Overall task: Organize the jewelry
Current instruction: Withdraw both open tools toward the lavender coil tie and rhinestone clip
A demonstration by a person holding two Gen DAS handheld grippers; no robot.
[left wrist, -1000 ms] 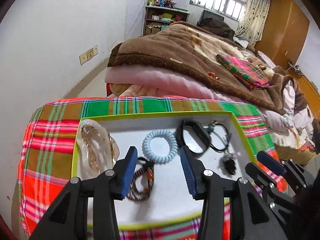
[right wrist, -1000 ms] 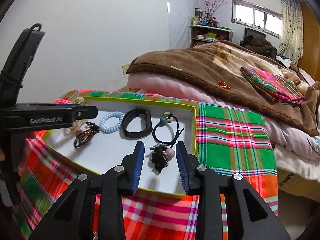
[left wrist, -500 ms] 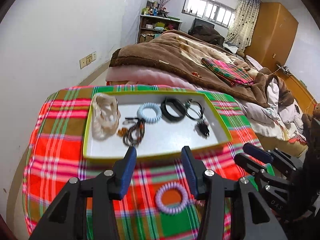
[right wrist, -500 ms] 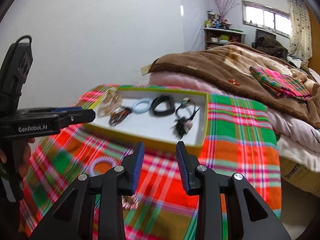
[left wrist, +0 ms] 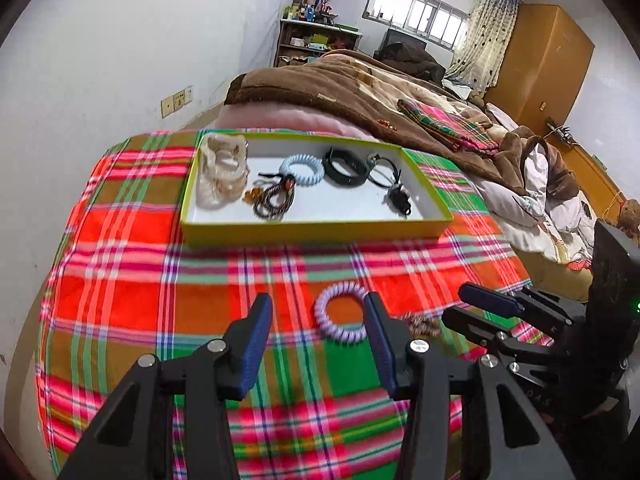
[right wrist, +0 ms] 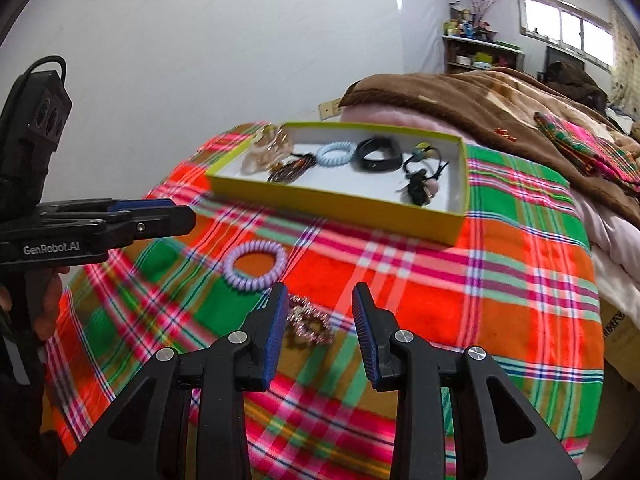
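A yellow-green tray (left wrist: 312, 230) (right wrist: 340, 202) at the far side of the plaid cloth holds a beige bracelet (left wrist: 222, 170), a beaded bracelet (left wrist: 274, 198), a light blue spiral tie (left wrist: 301, 169), a black band (left wrist: 345, 166) and black hair ties (left wrist: 394, 192). A purple spiral hair tie (left wrist: 341, 317) (right wrist: 255, 266) lies on the cloth, just left of my left gripper's right finger. A sparkly pink bracelet (right wrist: 310, 322) (left wrist: 422, 323) lies between my right gripper's fingertips. My left gripper (left wrist: 318, 318) and right gripper (right wrist: 320, 308) are open and empty.
The plaid cloth (left wrist: 140, 280) covers a small table beside a white wall (left wrist: 100, 60). A bed with a brown blanket (left wrist: 360, 88) lies beyond the tray. The right gripper shows at the lower right of the left wrist view (left wrist: 492, 312).
Both grippers have pulled back from the tray toward the near side of the cloth. The purple hair tie and sparkly bracelet have come into view close to the fingertips.
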